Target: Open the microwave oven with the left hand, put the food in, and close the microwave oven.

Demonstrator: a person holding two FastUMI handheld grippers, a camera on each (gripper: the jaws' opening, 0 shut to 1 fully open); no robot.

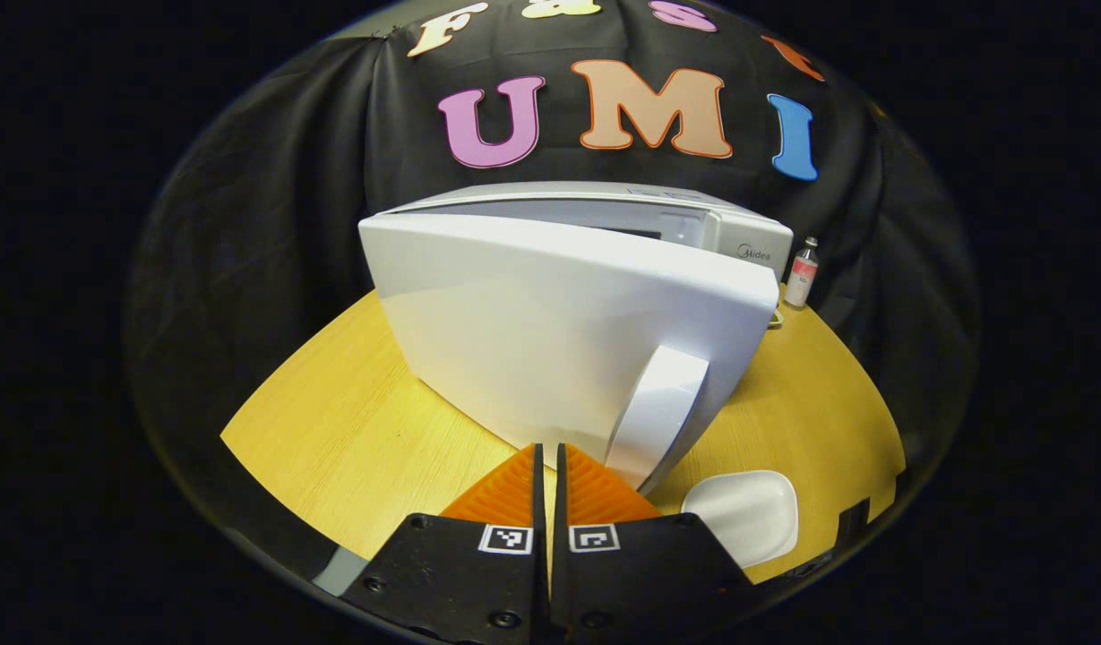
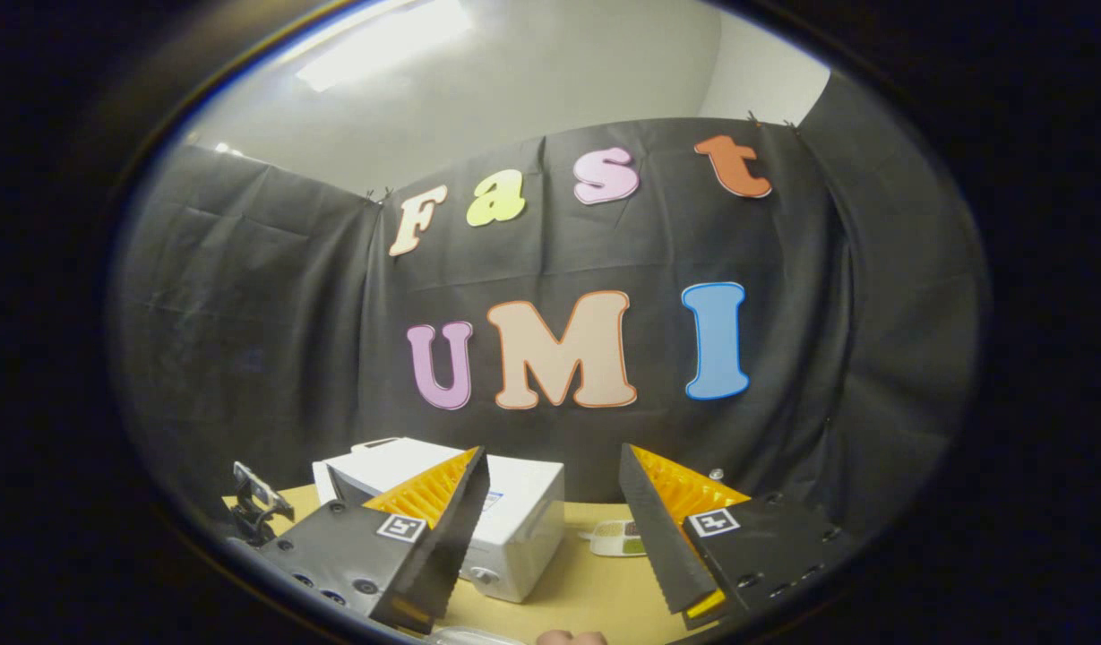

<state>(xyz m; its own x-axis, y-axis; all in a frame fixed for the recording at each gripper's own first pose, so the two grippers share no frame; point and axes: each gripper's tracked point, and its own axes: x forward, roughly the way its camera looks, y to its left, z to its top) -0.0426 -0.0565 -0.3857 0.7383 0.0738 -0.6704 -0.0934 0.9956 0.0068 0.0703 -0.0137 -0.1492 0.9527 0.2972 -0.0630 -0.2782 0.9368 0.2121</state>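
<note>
The white microwave (image 1: 550, 331) stands on the wooden table (image 1: 353, 430), its door swung partly out from the body toward me. The door's white handle (image 1: 662, 412) runs down its right side. My left gripper (image 1: 548, 461) is shut with nothing between its fingers, its tips just below the door's lower edge, left of the handle. A white dish (image 1: 747, 515) lies on the table to the right of my fingers. In the right gripper view the right gripper (image 2: 550, 470) is held open and raised, empty, with the microwave (image 2: 514, 515) small behind its left finger.
A small bottle (image 1: 803, 271) stands at the microwave's far right corner. A small white and green object (image 2: 617, 537) lies on the table (image 2: 595, 582) right of the microwave. The other gripper's body (image 2: 259, 502) is at the far left of the right gripper view.
</note>
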